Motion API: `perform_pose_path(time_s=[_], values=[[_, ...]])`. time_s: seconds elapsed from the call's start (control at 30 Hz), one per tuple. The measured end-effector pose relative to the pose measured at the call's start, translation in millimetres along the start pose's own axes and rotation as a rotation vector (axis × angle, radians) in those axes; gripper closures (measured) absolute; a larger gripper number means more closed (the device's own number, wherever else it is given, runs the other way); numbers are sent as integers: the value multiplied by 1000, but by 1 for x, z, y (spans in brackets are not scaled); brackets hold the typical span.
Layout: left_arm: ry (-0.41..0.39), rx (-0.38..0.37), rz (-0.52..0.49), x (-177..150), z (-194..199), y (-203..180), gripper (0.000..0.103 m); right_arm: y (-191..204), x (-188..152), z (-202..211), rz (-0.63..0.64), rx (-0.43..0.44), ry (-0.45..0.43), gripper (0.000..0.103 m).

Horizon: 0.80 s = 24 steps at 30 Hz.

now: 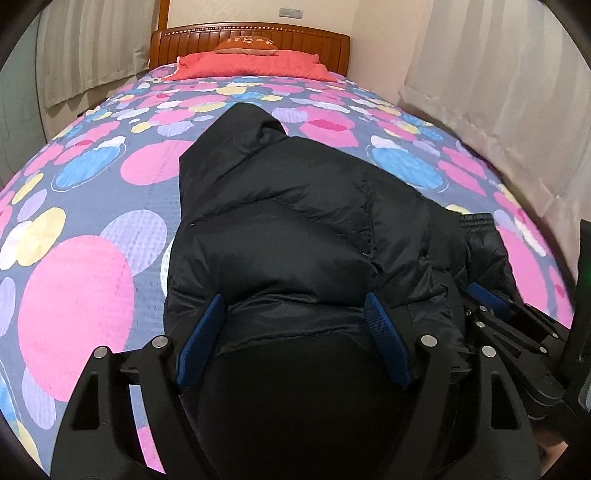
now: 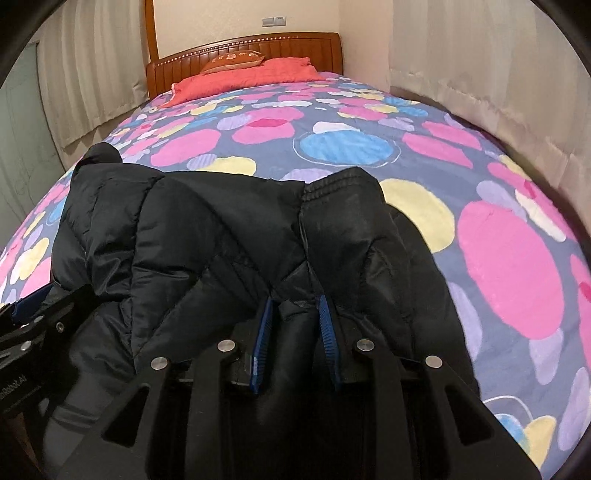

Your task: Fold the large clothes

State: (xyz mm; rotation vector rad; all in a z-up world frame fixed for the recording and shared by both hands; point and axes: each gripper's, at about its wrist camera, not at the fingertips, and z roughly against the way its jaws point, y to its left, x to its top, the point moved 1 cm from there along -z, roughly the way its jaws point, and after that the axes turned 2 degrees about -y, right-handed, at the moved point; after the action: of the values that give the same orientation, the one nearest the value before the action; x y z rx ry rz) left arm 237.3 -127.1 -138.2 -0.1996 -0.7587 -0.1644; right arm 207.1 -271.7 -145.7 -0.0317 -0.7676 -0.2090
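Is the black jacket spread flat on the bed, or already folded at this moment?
Partly folded: the black jacket is bunched in overlapping layers, a cuffed sleeve lying across its body.

We are in a home bedroom: a bed (image 1: pixel 110 192) with a circle-patterned sheet, a wooden headboard (image 1: pixel 251 37), a coral quilt (image 1: pixel 251 66) and small cushion (image 1: pixel 245 46), pale curtains (image 1: pixel 498 92), and a wall switch plate (image 1: pixel 290 12).
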Motion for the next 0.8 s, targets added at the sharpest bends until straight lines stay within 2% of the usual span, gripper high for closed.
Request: perform_pose_path(time_s=[0.8], values=[[-6,41,-33,-8,-18,-4,25,-2,-6,-13,-12,-5,-20,78]])
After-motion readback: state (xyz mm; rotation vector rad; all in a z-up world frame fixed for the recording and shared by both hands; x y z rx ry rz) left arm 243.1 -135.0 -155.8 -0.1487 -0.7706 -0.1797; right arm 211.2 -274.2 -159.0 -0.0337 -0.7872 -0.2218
